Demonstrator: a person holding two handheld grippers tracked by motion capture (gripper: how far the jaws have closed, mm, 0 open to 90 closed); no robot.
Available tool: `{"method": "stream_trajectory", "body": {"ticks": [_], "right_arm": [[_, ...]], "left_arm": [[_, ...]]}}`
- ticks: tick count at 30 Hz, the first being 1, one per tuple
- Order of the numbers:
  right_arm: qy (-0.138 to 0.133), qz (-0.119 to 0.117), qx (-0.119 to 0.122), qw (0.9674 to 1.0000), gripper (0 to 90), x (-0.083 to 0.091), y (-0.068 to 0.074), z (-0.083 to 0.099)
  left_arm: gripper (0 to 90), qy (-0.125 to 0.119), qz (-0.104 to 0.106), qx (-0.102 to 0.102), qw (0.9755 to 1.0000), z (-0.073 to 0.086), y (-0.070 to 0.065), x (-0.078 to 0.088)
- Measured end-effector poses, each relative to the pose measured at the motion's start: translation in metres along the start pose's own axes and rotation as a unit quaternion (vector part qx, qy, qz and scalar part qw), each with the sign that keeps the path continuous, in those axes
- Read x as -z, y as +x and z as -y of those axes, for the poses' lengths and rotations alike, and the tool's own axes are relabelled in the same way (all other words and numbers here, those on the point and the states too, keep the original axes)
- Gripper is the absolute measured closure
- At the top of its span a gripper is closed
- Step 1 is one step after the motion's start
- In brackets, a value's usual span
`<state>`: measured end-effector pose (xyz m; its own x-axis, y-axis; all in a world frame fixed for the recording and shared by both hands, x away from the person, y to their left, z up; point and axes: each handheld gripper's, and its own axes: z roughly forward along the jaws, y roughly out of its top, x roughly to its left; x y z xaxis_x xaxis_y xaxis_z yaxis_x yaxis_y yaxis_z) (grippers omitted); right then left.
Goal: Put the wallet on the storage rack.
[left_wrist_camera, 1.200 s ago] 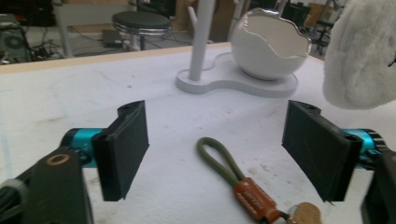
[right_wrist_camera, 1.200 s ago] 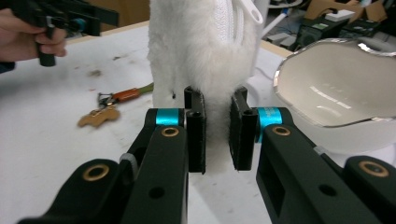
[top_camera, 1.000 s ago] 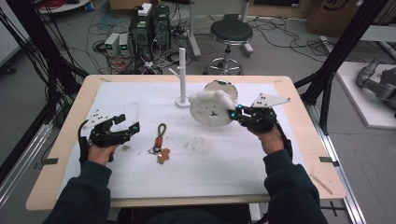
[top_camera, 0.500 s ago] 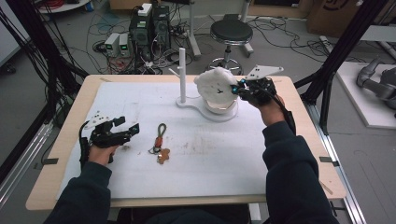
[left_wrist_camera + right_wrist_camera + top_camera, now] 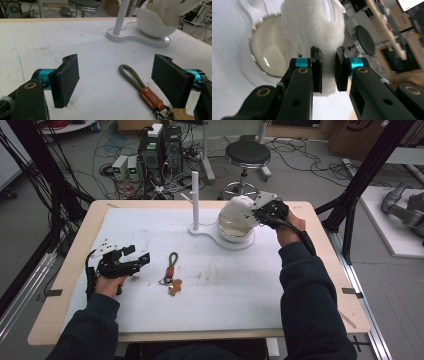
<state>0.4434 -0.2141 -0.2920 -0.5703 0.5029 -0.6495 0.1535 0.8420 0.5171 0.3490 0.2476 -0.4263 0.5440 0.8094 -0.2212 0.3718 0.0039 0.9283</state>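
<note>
My right gripper (image 5: 256, 211) (image 5: 328, 71) is shut on a fluffy white cloth (image 5: 239, 210) (image 5: 312, 27), holding it just above the white bowl (image 5: 232, 229) (image 5: 265, 53) of a white stand. That stand also has an upright white post (image 5: 195, 200) (image 5: 121, 16). The cloth's lower end hangs over the bowl's rim. My left gripper (image 5: 140, 261) (image 5: 120, 80) rests open on the mat at the left, jaws wide apart. An olive loop strap with an orange tag and keyring (image 5: 171, 270) (image 5: 141, 87) lies on the mat just right of it, partly between the jaws in the left gripper view.
A white mat (image 5: 225, 285) covers the wooden table (image 5: 65, 270). A small brown charm (image 5: 175, 289) lies at the keyring's near end. Beyond the far edge stand a stool (image 5: 247, 155), electronics boxes (image 5: 160, 147) and cables on the floor.
My right gripper carried the white cloth toward the table's far side and upward, over the bowl on the stand. The left gripper stayed where it was.
</note>
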Motion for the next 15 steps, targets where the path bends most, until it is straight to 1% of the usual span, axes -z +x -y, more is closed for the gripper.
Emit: {"method": "stream_trajectory", "body": {"ticks": [2, 4, 6, 8, 9, 10, 11, 12, 13, 14, 15], "right_arm": [[0.005, 0.015, 0.027, 0.9995, 79.4, -0.004, 0.004, -0.002], [0.007, 0.023, 0.045, 0.9987, 79.2, -0.009, 0.007, -0.005], [0.011, 0.021, 0.059, 0.9980, 78.8, -0.014, 0.012, -0.007], [0.016, 0.011, 0.062, 0.9979, 78.4, -0.020, 0.016, -0.008], [0.015, 0.007, 0.059, 0.9981, 77.8, -0.023, 0.019, -0.007], [0.015, 0.004, 0.055, 0.9984, 76.7, -0.026, 0.021, -0.007], [0.013, -0.003, 0.045, 0.9989, 75.1, -0.029, 0.023, -0.005], [0.008, -0.018, 0.031, 0.9993, 71.2, -0.032, 0.024, -0.002], [0.002, -0.031, 0.010, 0.9995, 64.4, -0.034, 0.026, 0.000], [-0.012, -0.038, -0.017, 0.9991, 58.9, -0.035, 0.026, 0.002], [-0.031, -0.048, -0.052, 0.9970, 58.0, -0.034, 0.024, 0.005]], "left_arm": [[22.1, 0.000, 0.002, -0.002, 1.0000, 0.000, 0.000, 0.000], [22.1, 0.000, 0.002, -0.001, 1.0000, 0.000, 0.000, 0.000], [22.1, 0.001, 0.004, -0.001, 1.0000, 0.000, -0.001, 0.000], [22.1, 0.002, 0.006, -0.001, 1.0000, 0.000, -0.001, 0.000], [22.1, 0.003, 0.006, -0.002, 1.0000, 0.001, -0.001, 0.000], [22.1, 0.002, 0.006, -0.001, 1.0000, 0.001, -0.001, 0.000], [22.1, 0.002, 0.007, 0.000, 1.0000, 0.001, -0.001, 0.000], [22.1, 0.002, 0.007, 0.000, 1.0000, 0.001, -0.001, 0.000], [22.1, 0.001, 0.007, 0.000, 1.0000, 0.001, -0.001, 0.000], [22.1, 0.001, 0.007, 0.001, 1.0000, 0.001, -0.001, 0.000], [22.1, 0.000, 0.007, 0.002, 1.0000, 0.001, -0.001, 0.001]]}}
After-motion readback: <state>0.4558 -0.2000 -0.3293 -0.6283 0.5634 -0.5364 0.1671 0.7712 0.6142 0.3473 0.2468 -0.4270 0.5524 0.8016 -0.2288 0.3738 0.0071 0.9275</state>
